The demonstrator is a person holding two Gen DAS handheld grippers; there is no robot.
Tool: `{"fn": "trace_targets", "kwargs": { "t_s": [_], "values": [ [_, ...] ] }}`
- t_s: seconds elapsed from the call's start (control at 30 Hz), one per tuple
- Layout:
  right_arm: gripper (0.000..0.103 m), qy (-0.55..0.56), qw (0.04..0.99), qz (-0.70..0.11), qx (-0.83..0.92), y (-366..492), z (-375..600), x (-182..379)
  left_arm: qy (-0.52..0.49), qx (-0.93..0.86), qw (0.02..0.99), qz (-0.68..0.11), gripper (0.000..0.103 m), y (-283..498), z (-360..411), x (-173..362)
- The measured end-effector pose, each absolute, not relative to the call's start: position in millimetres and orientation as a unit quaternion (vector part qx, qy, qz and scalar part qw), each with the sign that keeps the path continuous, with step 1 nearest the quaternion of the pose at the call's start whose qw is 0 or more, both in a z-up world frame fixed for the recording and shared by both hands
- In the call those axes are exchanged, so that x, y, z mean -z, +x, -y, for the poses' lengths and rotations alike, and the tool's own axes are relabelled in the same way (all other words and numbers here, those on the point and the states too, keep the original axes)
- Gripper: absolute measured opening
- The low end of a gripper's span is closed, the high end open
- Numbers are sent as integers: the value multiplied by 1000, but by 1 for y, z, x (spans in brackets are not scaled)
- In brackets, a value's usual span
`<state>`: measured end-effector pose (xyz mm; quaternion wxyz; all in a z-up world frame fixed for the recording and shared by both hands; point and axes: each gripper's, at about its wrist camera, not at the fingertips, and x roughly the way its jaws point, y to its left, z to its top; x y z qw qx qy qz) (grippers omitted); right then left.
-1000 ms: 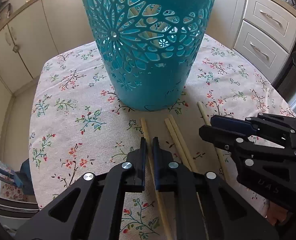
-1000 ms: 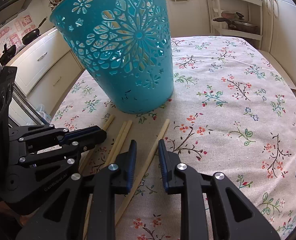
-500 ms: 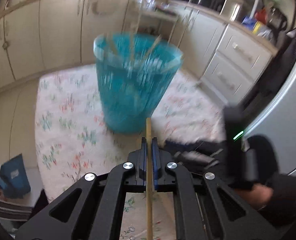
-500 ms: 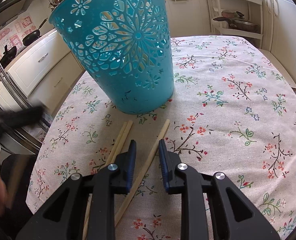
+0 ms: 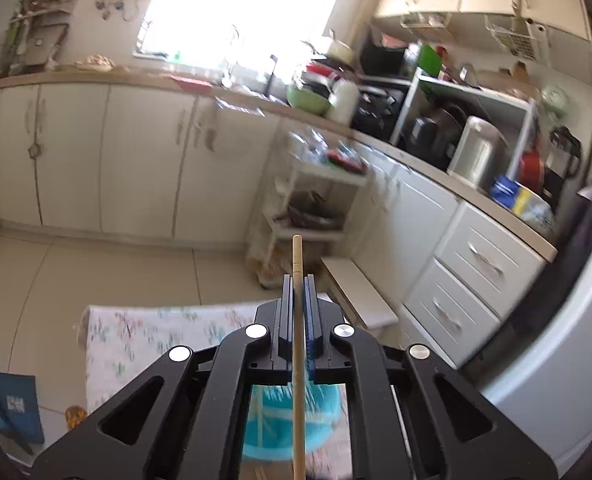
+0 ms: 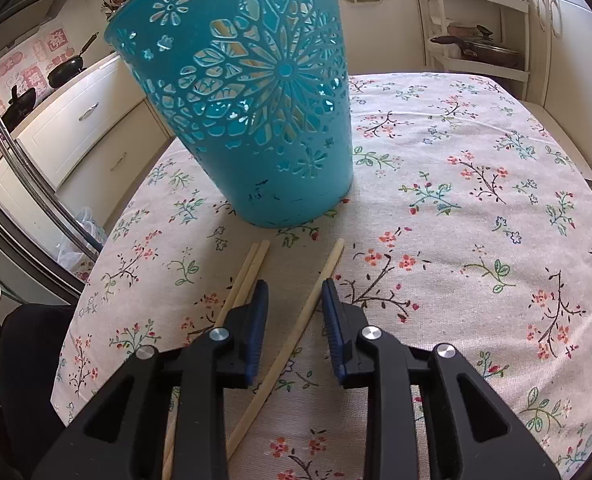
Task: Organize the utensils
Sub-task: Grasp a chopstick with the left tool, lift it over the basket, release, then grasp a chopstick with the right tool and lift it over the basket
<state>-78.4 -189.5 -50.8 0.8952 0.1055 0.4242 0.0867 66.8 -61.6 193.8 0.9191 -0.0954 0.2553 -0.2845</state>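
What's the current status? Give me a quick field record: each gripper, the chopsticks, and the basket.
left gripper: shut on one chopstick, raised above the basket
right gripper: open, jaws just widened, single chopstick on the cloth between them, not gripped
other chopsticks: pair lying side by side, left of the single one
basket: teal, upright on floral tablecloth, sticks already inside

Beyond the left gripper (image 5: 297, 280), a bright window (image 5: 235, 4) is flooding cream cabinets (image 5: 135, 160), a cluttered counter (image 5: 416, 152) and tiled floor (image 5: 95, 272).
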Motion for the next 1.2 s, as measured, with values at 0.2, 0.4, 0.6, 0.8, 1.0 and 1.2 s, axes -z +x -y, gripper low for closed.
{"fn": "trace_targets", "kwargs": {
  "t_s": [0.2, 0.4, 0.6, 0.8, 1.0, 1.2],
  "values": [
    [31, 108, 895, -424, -90, -77, 191, 50, -133, 238, 935, -227, 5, 108, 75, -189],
    [31, 110, 894, -424, -94, -77, 190, 50, -139, 202, 943, -227, 5, 127, 83, -165],
    [32, 110, 894, -424, -93, -77, 190, 50, -140, 183, 944, -236, 5, 128, 82, -145],
    [32, 109, 894, -424, -93, -77, 190, 50, -122, 179, 945, -244, 5, 118, 77, -137],
    [32, 111, 894, -424, -94, -77, 190, 50, -90, 195, 941, -261, 5, 105, 73, -133],
    [35, 116, 892, -424, -102, -78, 194, 49, -71, 184, 945, -261, 45, 73, 45, -126]
  ]
}}
